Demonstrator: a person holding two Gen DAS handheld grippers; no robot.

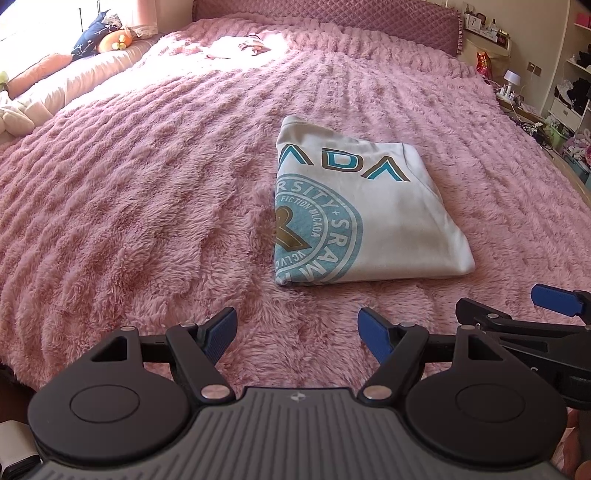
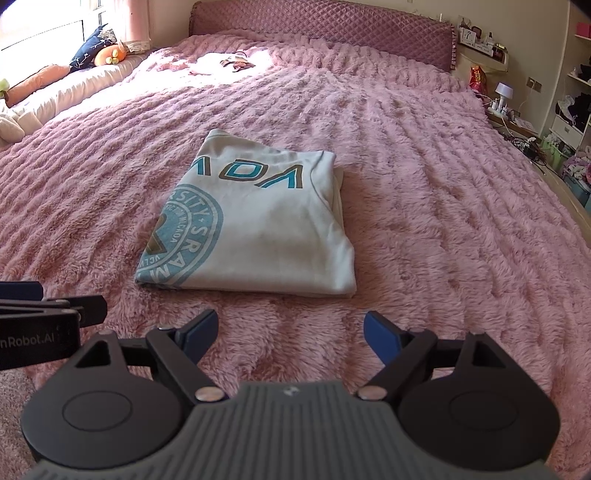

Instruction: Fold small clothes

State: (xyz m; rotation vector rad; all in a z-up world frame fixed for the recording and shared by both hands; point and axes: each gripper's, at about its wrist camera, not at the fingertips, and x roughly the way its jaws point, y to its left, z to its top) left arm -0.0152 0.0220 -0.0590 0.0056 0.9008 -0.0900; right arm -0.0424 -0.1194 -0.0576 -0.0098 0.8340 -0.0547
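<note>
1. Pink, ribbed, fluffy bedspread (image 1: 147,192) covers the whole bed in front of you, running back to a quilted mauve headboard (image 2: 321,26), with cluttered shelves off to one side.
2. Your white cotton T-shirt with the teal round print and teal lettering (image 2: 258,229) lies near the middle of the bedspread, just ahead of both tools. It already sits as a compact, squared, layered packet with its edges roughly aligned, so I judge this garment's folding done or nearly so.
3. A pale, sunlit bundle of cloth (image 2: 218,62) lies well apart, near the headboard. You cannot tell from here whether it is another garment waiting to be folded; if it is, that is what remains.
4. Your left gripper (image 1: 297,334) hangs over bare bedspread, short of the shirt's near edge, jaws spread wide, gripping nothing and touching nothing.
5. Your right gripper (image 2: 290,334) sits beside it, likewise spread wide and empty, pads clear of the shirt.
</note>
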